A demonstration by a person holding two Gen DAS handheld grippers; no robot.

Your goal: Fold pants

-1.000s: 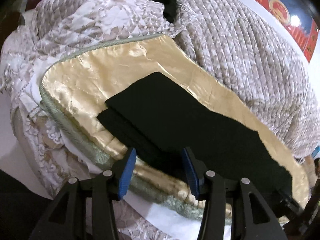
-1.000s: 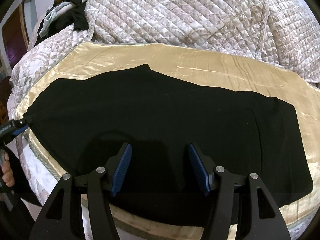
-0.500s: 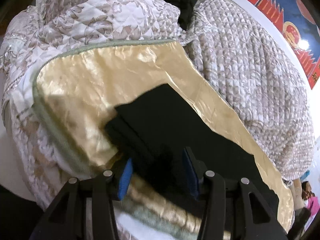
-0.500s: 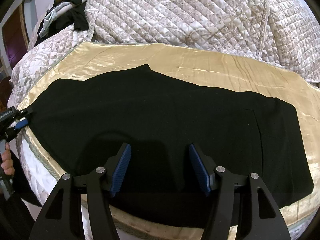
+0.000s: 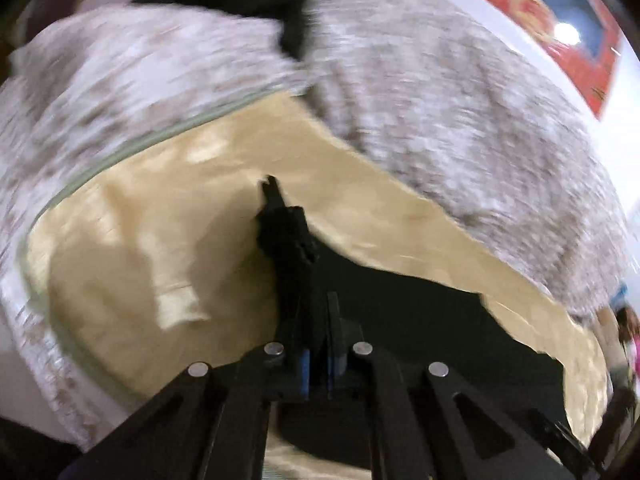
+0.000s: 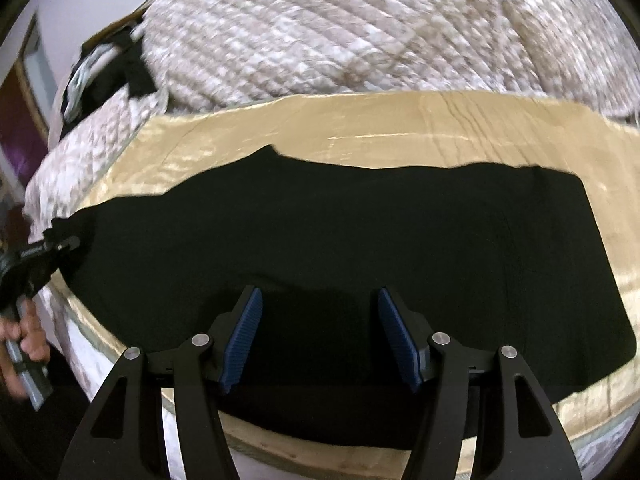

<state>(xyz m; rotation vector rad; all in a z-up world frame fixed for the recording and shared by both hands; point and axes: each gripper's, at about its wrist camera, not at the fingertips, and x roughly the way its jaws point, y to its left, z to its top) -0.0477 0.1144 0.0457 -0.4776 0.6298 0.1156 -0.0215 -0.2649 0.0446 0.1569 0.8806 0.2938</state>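
Risk: your left gripper (image 5: 316, 364) seems clenched on the pants (image 6: 340, 240) hem — blurred view — and may slip; your right gripper (image 6: 320, 340) is released.

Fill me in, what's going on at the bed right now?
A person with a handheld gripper in each hand is folding black pants laid flat on a gold satin cover on the bed. The left gripper is shut on the pants, pinching a bunched end so that it stands up above the fingers; that view is motion-blurred. The right gripper is open over the near edge of the pants, gripping nothing. A quilted blanket is heaped behind. No fold is visible yet.
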